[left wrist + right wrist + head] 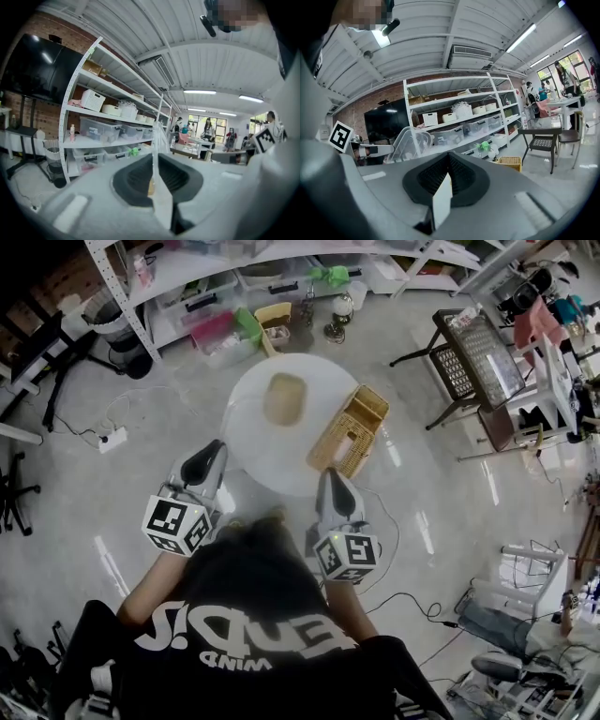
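The nearest things to my tongs are on the round white table (246, 442). A tan, rounded-square pad (285, 399) lies flat near its middle. Just to the right of it, a long wicker basket (350, 430) sits aslant, its right side out over the table's right edge. The two lie close together, but I cannot tell whether they touch.

My left tongs (202, 465) hang at the table's near left edge, apart from the pad. In the left gripper view their jaws (154, 173) are pressed together, with nothing between them. My right tongs (335, 486) sit at the near right edge, just short of the basket's near end. In the right gripper view they (449, 176) are likewise pressed together on nothing.

On the far side stands a white shelf rack (234, 268) loaded with clear bins. A small yellow basket (274, 326) sits on the floor in front of it. Far right is a black chair (469, 357), and to the left a white power strip (112, 439) lies on the floor.
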